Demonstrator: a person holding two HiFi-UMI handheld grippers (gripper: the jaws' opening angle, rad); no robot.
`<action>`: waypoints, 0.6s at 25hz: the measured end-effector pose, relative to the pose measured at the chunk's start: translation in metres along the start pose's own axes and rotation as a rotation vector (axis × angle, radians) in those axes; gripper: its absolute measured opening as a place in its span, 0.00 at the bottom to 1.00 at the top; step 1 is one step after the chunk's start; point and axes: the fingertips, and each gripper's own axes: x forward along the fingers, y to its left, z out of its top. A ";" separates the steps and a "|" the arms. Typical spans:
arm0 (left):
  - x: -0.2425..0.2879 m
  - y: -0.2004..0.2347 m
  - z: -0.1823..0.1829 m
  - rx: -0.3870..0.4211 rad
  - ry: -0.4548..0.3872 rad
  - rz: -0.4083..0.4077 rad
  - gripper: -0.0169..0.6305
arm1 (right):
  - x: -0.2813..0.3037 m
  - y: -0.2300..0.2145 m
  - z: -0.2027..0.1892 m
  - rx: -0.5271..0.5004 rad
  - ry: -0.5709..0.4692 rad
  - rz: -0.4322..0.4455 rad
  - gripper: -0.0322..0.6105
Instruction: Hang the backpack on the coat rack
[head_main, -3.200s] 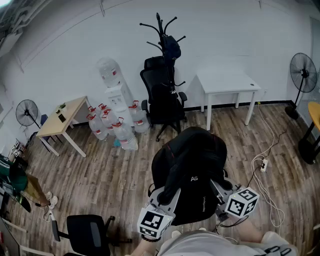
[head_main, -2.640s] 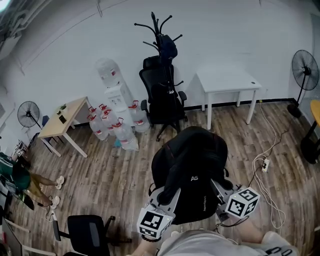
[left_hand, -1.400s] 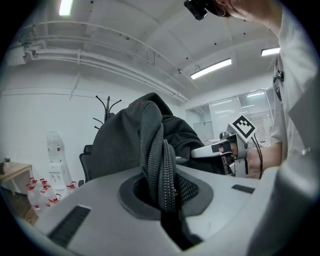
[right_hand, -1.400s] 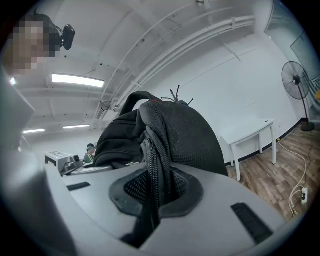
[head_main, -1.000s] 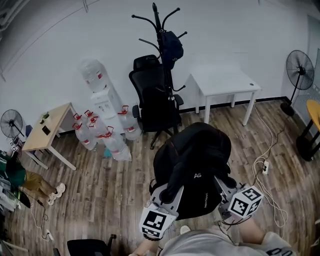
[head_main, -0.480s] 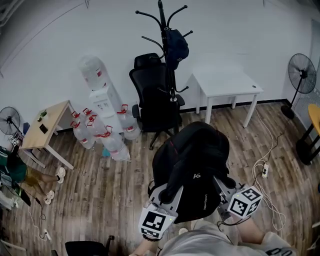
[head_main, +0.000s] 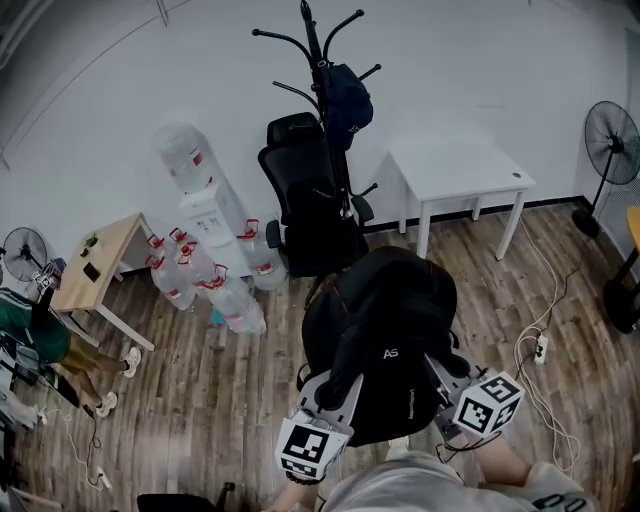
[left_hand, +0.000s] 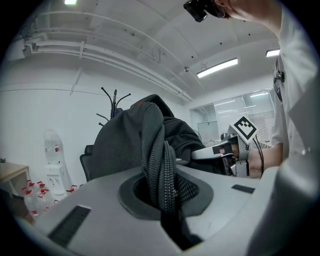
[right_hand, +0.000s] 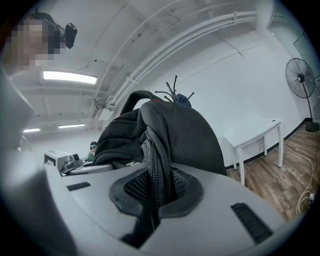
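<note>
Head view: left gripper, right gripper clamped on backpack, short of rack; hold level, then lift high onto it.

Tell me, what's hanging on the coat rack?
A dark bag hangs on the coat rack, near the top. Its other hooks look bare. The rack's foot cannot be seen: the chair and the backpack cover it.

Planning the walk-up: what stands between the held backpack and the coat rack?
In the head view, a black office chair stands directly before the coat rack, between it and the backpack. Wood floor fills the rest.
</note>
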 end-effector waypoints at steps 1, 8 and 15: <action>0.007 0.003 0.000 0.007 0.002 0.007 0.08 | 0.005 -0.006 0.003 0.002 0.000 0.007 0.10; 0.054 0.036 0.009 0.011 0.010 0.063 0.08 | 0.047 -0.042 0.035 -0.008 -0.007 0.061 0.10; 0.097 0.060 0.018 0.003 0.001 0.120 0.08 | 0.081 -0.075 0.058 -0.027 0.003 0.110 0.10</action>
